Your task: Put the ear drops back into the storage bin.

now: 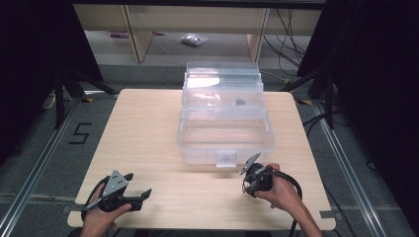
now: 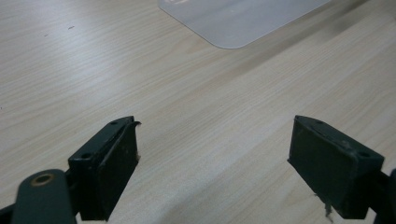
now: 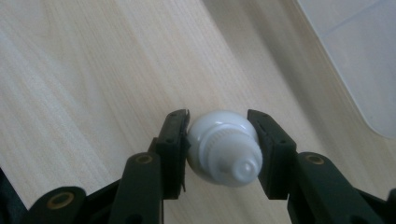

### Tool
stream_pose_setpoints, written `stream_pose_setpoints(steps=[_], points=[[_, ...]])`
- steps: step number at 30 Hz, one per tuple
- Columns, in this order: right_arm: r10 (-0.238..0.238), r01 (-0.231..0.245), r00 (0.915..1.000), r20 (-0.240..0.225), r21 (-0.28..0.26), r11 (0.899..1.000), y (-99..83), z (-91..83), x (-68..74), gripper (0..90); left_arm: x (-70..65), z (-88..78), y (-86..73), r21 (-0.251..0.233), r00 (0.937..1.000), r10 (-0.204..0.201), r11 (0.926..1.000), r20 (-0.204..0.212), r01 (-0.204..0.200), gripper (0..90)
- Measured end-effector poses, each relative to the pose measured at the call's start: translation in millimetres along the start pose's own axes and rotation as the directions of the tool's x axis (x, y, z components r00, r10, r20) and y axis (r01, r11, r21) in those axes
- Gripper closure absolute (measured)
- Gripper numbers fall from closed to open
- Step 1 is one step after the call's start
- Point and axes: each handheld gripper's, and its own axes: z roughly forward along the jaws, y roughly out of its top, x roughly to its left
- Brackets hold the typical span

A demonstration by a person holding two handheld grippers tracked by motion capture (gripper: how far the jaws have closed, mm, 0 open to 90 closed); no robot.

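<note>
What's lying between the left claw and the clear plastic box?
Nothing: bare wooden table separates the left claw from the clear plastic box, as the high view shows.

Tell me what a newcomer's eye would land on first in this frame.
The clear plastic box with its lid raised stands at the middle of the wooden table, towards the far edge. Near its front right corner, the right gripper is shut on a small white bulb-shaped object. The left gripper hovers open over bare wood at the near left.

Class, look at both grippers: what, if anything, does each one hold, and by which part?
The right gripper holds a small white bottle, jaws pressed on opposite sides of its rounded body, its nozzle toward the camera. The left gripper holds nothing; its jaws stand wide apart over the table.
</note>
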Motion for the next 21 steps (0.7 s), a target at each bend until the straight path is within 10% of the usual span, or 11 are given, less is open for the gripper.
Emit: stream_pose_setpoints(steps=[21], points=[[-0.006,0.006,0.9999,0.015,-0.016,1.000,10.1,-35.6,-13.2,60.1,0.5,-0.2,0.1,0.004,1.0000,0.004,1.0000,-0.002,-0.004,15.2]])
